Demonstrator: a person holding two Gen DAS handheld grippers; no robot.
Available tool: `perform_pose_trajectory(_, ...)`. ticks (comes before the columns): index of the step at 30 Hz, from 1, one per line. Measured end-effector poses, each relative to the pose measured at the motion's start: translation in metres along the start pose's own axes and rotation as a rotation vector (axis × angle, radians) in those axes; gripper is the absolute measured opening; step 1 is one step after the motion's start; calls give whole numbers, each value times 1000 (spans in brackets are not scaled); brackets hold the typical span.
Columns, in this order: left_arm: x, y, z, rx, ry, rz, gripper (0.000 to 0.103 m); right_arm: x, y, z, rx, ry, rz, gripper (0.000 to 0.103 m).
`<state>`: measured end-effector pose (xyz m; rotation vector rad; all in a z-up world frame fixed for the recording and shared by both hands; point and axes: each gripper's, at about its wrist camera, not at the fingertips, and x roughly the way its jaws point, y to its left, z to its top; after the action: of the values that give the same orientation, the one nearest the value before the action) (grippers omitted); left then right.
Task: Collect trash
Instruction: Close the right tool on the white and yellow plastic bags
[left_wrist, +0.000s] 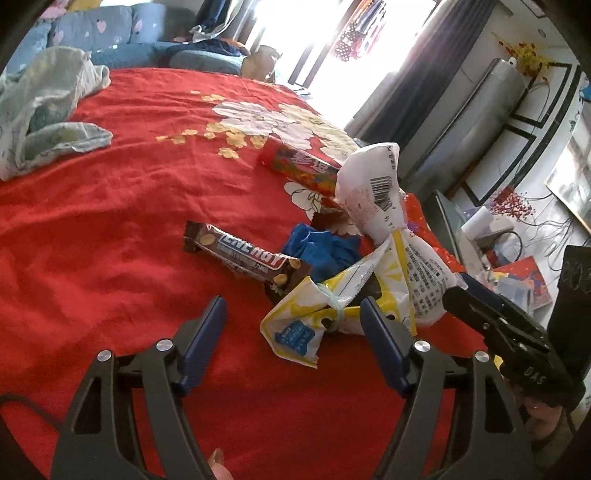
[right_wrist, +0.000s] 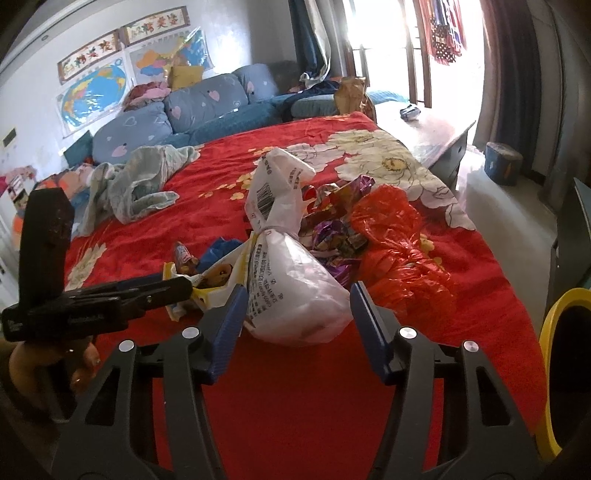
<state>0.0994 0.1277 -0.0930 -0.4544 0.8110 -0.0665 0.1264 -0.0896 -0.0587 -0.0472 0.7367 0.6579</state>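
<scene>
Red bedspread (right_wrist: 295, 387) with big white flowers covers the bed I am working over, a blue sofa (right_wrist: 207, 107) behind it and bright glass doors to the right. The trash sits in one loose heap near the bed's right side: a knotted white plastic bag (right_wrist: 291, 295), a crumpled red bag (right_wrist: 399, 243), shiny purple wrappers (right_wrist: 332, 236), a yellow-and-white packet (left_wrist: 295, 325), an energy bar wrapper (left_wrist: 247, 254) and a long candy box (left_wrist: 299, 166).

My right claw (right_wrist: 295, 314) is wide open and holds nothing; the white bag lies straight ahead, its bulging bottom end just between the finger tips but not pinched. My left claw (left_wrist: 291, 321) is likewise spread and empty, with the yellow packet just beyond its right finger.

I judge all of it light and limp. The white bag's film looks slick and would slide or balloon if squeezed at the belly; the twisted neck above it seems the firmest hold. The packet and wrappers should crush flat, so a pinch on a folded edge ought to do. A yellow-rimmed bin (right_wrist: 554, 369) stands beside the bed on the right.
</scene>
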Motion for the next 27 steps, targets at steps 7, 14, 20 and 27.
perform_pose_trajectory(7, 9, -6, -3, 17, 27, -37, 70, 5, 0, -2, 1, 14, -4, 50)
perform_pose_trajectory(14, 10, -6, -4, 14, 33, -58, 53, 10, -2, -4, -17, 25, -19, 34)
perform_pose_trajectory(20, 3, -4, 1, 14, 30, -66, 32, 5, 2, -7, -57, 1, -12, 17)
perform_pose_trajectory(27, -15, -12, 8, 59, -27, -81, 29, -7, 2, -6, -50, -35, 1, 11)
